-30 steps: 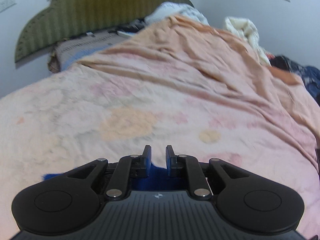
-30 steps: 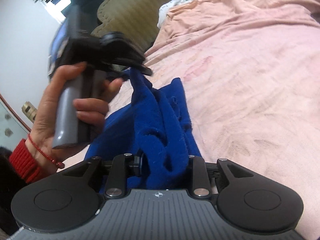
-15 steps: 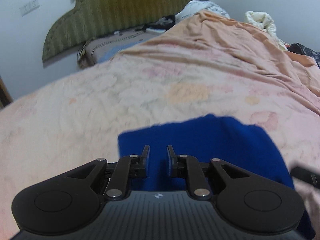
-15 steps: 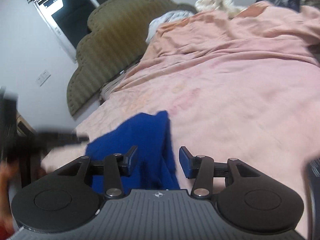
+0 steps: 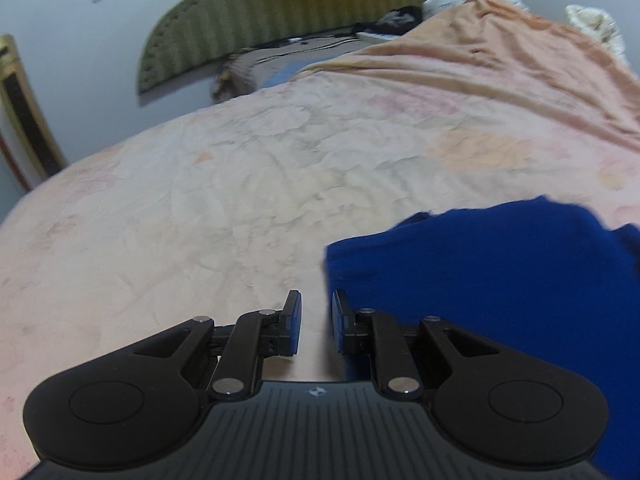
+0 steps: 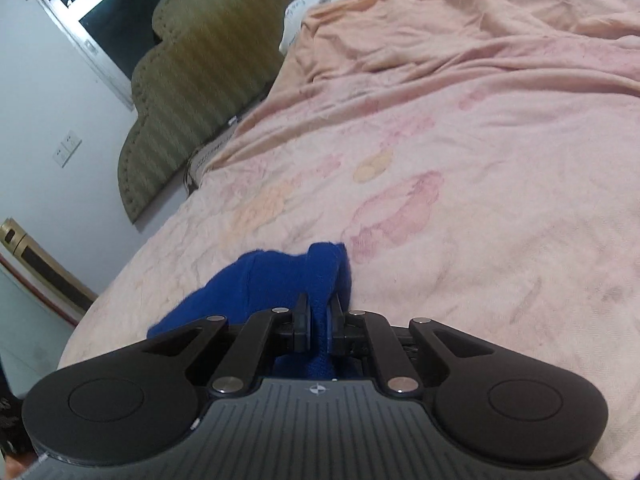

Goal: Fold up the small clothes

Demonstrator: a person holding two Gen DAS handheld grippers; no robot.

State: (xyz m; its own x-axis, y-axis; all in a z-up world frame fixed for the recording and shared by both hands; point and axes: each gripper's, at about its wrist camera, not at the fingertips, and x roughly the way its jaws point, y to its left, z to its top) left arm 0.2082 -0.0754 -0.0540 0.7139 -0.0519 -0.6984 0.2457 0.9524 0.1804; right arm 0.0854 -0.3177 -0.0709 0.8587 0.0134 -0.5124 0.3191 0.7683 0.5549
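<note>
My right tool (image 6: 318,326) had just closed and pinched a ridge of the blue garment (image 6: 280,276), which ran away from me along the pink bedspread (image 6: 480,200), bunched just ahead of the tips. My left tool (image 5: 316,320) held nothing, jaws a narrow gap apart over bare bedspread; there the garment (image 5: 480,280) lay spread to its right, its edge just beside the right finger.

Blue garment (image 5: 500,280) cut off at the right and lower right of the left wrist view, near part hidden under the left gripper (image 5: 316,322). In the right wrist view, lower folds buried beneath the right gripper (image 6: 318,326). Headboard (image 5: 280,12) smeared, top cropped.
</note>
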